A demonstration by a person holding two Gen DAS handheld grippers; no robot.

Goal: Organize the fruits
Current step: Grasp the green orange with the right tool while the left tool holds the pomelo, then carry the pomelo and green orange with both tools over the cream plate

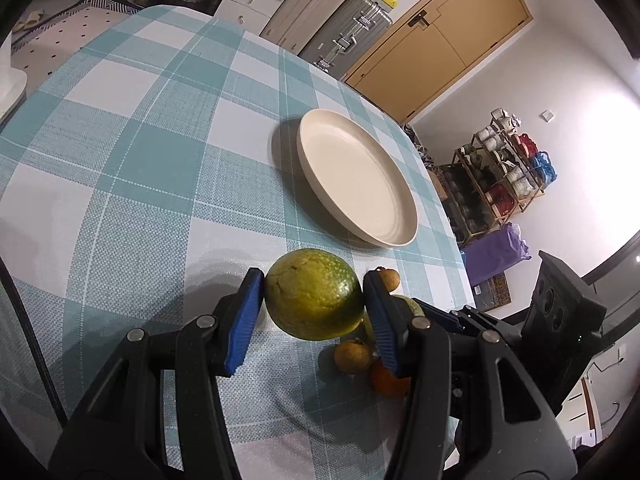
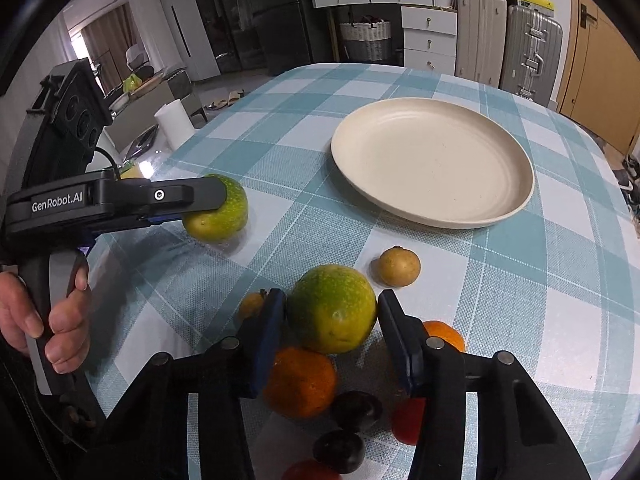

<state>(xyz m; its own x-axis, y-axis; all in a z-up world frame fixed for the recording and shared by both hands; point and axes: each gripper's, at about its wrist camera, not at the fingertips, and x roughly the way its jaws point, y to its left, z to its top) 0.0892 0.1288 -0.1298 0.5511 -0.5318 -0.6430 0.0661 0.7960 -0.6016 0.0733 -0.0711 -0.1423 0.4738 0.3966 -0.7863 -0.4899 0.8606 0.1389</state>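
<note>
Right gripper (image 2: 332,330) fingers bracket a green citrus (image 2: 333,309) near the plate (image 2: 432,216), contact unclear. Oranges (image 2: 300,380) and plums (image 2: 340,446) crowd below, half hidden. Left gripper (image 1: 314,312) pinches another green fruit (image 1: 314,294) on the desk (image 1: 140,152).

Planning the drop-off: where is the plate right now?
The plate sits empty on the checked tablecloth, beyond the fruit pile, up and right in the right wrist view.

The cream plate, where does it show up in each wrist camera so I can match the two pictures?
Left wrist view: the cream plate lies right of centre, empty, beyond the green citrus in the left gripper.
Right wrist view: the plate is upper right of centre, empty.
Shared landmark: the silver suitcase behind the table.
</note>
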